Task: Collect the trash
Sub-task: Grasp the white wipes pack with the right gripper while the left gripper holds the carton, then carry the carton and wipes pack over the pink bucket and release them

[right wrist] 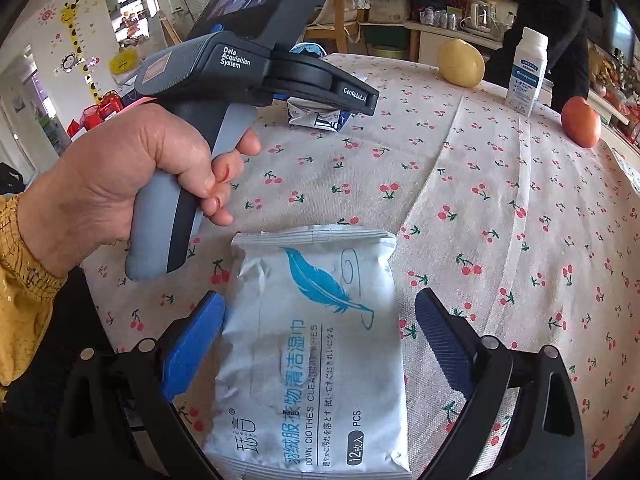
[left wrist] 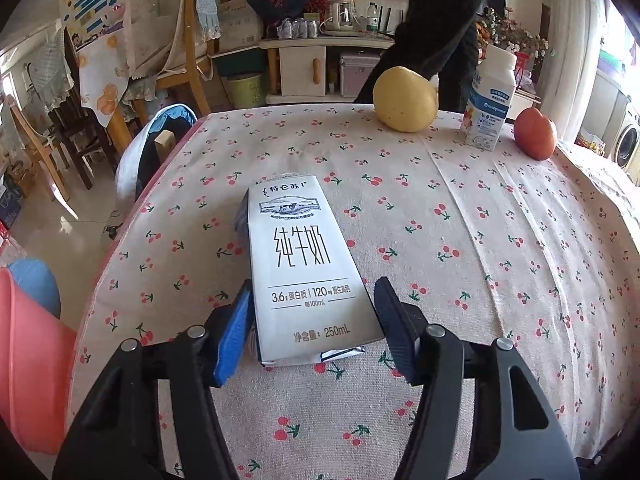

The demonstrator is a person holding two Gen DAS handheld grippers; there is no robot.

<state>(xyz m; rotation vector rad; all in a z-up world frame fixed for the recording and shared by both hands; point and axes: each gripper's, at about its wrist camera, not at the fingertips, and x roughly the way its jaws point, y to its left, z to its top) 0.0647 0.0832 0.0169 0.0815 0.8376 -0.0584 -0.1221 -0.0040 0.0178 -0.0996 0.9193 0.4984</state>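
A white 250 mL milk carton [left wrist: 304,272] lies flat on the cherry-print tablecloth [left wrist: 460,200]. My left gripper [left wrist: 314,296] is open, its fingers on either side of the carton's near end. The carton's end also shows in the right wrist view [right wrist: 316,116], under the left gripper's body [right wrist: 248,68]. A white wet-wipes pack [right wrist: 316,356] with a blue feather lies flat in front of my right gripper [right wrist: 320,312], which is open with its fingers astride the pack.
At the table's far edge stand a yellow round fruit [left wrist: 405,100], a white drink bottle [left wrist: 490,100] and a red tomato [left wrist: 535,133]. A pink bin [left wrist: 28,360] stands left of the table. Chairs and cabinets fill the room behind.
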